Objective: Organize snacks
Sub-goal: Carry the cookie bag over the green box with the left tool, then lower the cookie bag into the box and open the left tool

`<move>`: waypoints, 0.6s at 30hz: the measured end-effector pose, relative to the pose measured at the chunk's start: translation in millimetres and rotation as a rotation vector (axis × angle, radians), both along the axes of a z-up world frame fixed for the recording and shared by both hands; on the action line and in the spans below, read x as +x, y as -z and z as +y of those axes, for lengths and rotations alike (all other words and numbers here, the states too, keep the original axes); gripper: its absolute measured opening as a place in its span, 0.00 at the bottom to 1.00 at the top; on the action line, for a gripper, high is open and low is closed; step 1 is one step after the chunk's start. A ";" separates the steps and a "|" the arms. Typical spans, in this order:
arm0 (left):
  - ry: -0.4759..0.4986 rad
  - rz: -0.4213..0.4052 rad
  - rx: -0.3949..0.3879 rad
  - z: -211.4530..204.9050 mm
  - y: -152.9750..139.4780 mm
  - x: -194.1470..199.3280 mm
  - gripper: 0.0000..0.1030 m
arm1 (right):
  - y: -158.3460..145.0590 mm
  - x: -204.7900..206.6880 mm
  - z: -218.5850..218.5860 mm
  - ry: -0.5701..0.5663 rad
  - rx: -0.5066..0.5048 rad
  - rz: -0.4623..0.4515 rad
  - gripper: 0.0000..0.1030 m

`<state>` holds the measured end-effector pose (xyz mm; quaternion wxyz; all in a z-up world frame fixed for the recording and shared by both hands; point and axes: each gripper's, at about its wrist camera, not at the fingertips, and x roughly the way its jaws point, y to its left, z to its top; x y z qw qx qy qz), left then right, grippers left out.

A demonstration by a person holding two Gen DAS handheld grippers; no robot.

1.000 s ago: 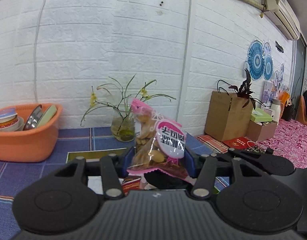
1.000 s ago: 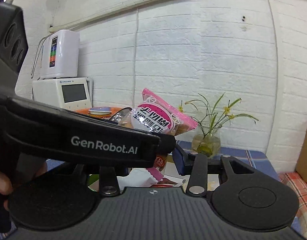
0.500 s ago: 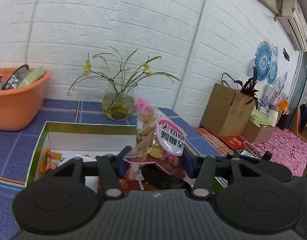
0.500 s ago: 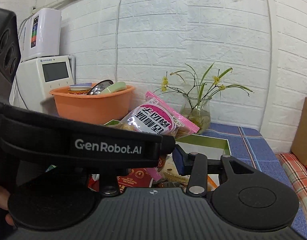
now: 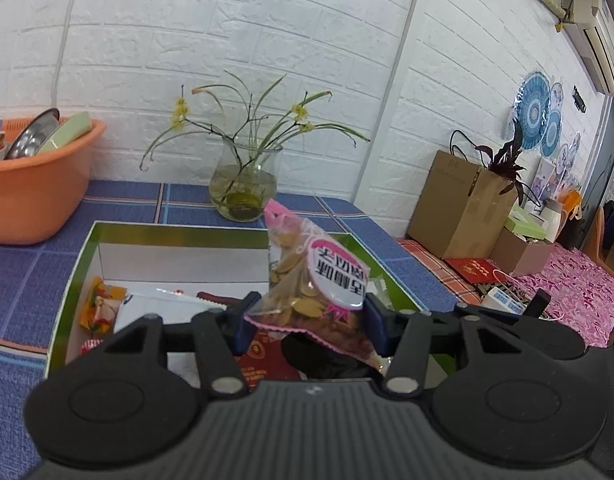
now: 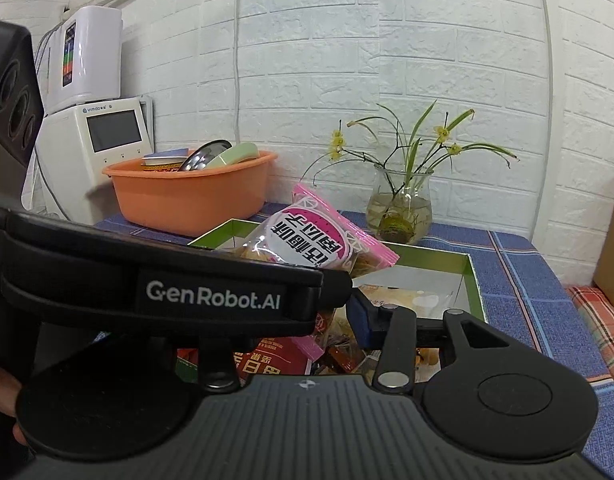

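My left gripper (image 5: pixel 305 322) has its two blue pads clamped on the lower end of the pink snack packet (image 5: pixel 311 276), one pad on each side. The packet stands nearly upright, its pink sealed top pointing up and its round printed label upside down in the left wrist view. Through the clear part I see pale seeds or nuts.

My right gripper (image 6: pixel 339 312) is harder to read. Only one blue pad (image 6: pixel 357 316) shows; the left tool's black body, marked GenRobot.AI, crosses in front of the other side, so I cannot tell whether the right fingers are apart or together.

I take the green-rimmed box (image 5: pixel 73 280) as my landmark. The packet hangs above the box's open interior, toward its right side as the left wrist camera sees it. Inside the box lie other snacks: a small orange-yellow packet (image 5: pixel 101 304) against the left wall and a red packet (image 5: pixel 263 358) under the held one. Behind the box's far wall stands a glass vase (image 5: pixel 243 188) with thin green stems and yellow flowers. To the box's far left sits an orange basin (image 5: pixel 39 196) holding bowls. The box rests on a blue checked tablecloth (image 5: pixel 23 276).
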<state>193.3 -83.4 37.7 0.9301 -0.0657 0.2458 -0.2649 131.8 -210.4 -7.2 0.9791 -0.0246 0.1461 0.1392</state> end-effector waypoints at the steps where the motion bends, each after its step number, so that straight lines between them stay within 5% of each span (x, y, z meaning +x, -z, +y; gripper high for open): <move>1: -0.007 -0.001 -0.002 0.6 0.8 0.6 0.53 | 0.8 0.0 0.1 0.000 0.006 -0.001 0.86; 3: -0.027 0.002 0.000 2.8 2.4 3.0 0.55 | 1.8 -0.5 0.8 0.016 0.010 -0.010 1.00; 18: -0.227 -0.042 0.045 24.5 -8.5 6.0 0.74 | -0.7 -4.7 -2.4 0.037 0.010 -0.044 1.00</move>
